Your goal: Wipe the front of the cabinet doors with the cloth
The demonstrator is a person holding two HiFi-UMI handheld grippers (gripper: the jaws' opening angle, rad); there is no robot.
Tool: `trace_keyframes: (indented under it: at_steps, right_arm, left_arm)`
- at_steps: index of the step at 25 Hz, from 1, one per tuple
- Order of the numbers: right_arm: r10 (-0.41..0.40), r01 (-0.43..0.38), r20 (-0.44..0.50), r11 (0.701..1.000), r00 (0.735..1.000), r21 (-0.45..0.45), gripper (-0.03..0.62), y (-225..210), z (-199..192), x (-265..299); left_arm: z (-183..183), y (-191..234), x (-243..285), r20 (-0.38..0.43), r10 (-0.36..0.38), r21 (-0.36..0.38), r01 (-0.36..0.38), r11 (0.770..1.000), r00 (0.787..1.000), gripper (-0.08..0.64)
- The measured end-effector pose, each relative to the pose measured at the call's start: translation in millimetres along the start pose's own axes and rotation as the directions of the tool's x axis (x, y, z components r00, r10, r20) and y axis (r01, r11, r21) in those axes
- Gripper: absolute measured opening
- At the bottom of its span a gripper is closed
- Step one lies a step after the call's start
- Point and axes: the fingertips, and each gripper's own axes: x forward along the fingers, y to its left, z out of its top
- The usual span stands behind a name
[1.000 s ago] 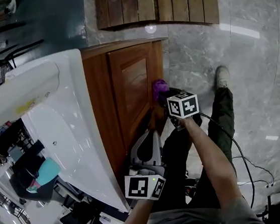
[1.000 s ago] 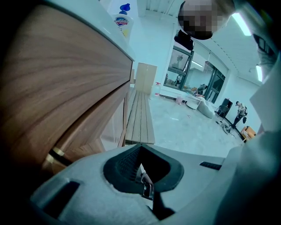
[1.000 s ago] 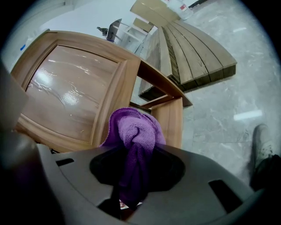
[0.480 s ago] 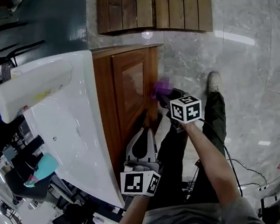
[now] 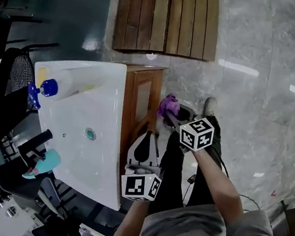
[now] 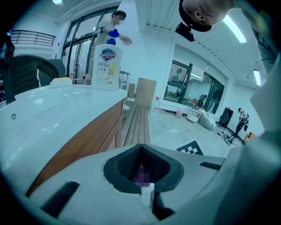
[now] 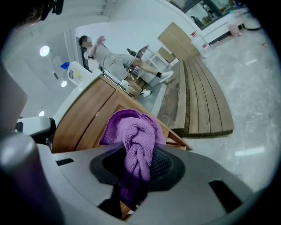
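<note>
Cloth, purple and bunched, is clamped in the right gripper, just beside the wooden cabinet door; whether they touch is unclear. The left gripper is closed on nothing. Wiping seems in hand; the next move probably needs the cloth pressed flat and swept across the panel. The farther soap bottle reads "99.9%".

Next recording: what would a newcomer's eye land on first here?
The purple cloth, bunched in the shut right tool, stands out next to the brown wooden cabinet door. The big white basin top fills the head view's left, with a blue-capped soap bottle near its upper left corner. The left tool is shut and empty, lower down by the cabinet.
</note>
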Motion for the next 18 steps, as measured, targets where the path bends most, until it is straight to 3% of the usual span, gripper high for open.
trace_keyframes:
  at_steps: [18]
  right_arm:
    - [0.043,-0.029,0.077,0.984,0.996,-0.178,0.120,73,101,-85]
  left_arm:
    - [80,-31,-22,0.078,0.002,-0.012,-0.001,1.000,0.997,0.008]
